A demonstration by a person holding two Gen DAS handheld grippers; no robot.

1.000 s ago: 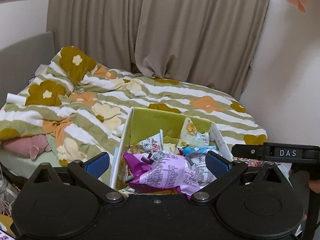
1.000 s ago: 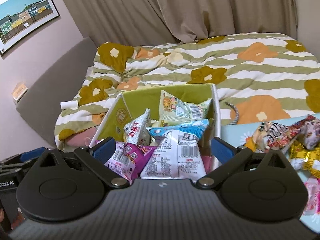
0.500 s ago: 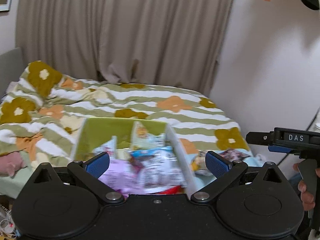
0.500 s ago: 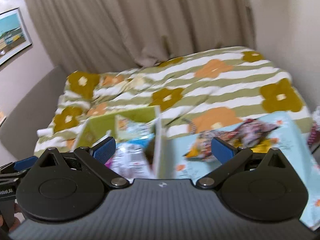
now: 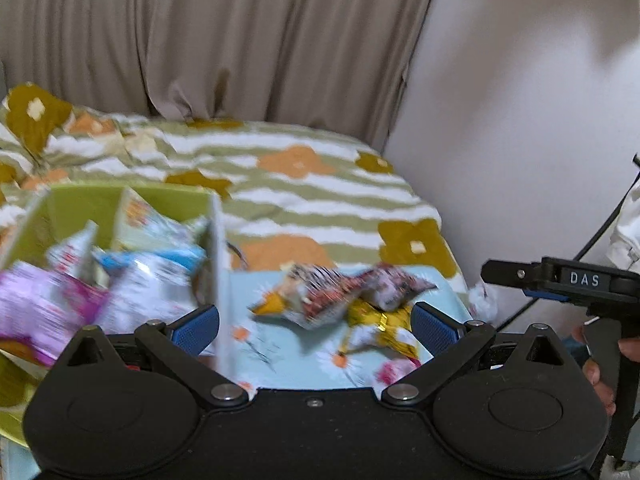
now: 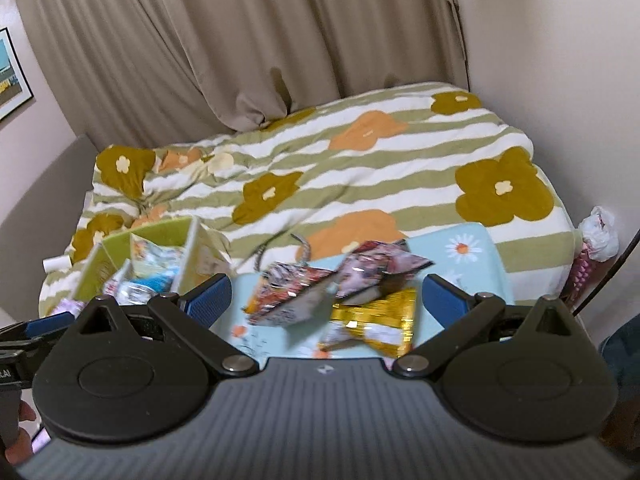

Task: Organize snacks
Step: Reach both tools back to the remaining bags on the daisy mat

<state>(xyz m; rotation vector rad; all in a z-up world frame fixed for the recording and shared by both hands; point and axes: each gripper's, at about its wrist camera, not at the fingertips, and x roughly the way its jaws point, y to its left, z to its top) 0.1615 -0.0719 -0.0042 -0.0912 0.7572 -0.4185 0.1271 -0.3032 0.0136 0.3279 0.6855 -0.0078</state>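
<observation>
A green box (image 5: 120, 204) with white walls holds several snack packets, a purple one (image 5: 36, 308) among them; it also shows in the right wrist view (image 6: 160, 232). Loose packets lie on a light blue floral cloth (image 5: 280, 352): a patterned red-and-white one (image 5: 320, 296) and a gold one (image 6: 376, 316). My left gripper (image 5: 316, 324) is open and empty, above the box's right wall and the cloth. My right gripper (image 6: 326, 296) is open and empty, over the loose packets (image 6: 296, 288). It also shows at the right edge of the left wrist view (image 5: 560, 280).
The box and cloth lie on a bed with a striped flower duvet (image 6: 360, 168). Beige curtains (image 5: 220, 40) hang behind. A white wall (image 5: 520, 120) stands at the right. A plastic bag (image 6: 598, 232) sits beside the bed. A framed picture (image 6: 10, 76) hangs at the left.
Both grippers have swung to the right, from over the snack box to over the loose packets on the blue cloth. Both stay open and empty.
</observation>
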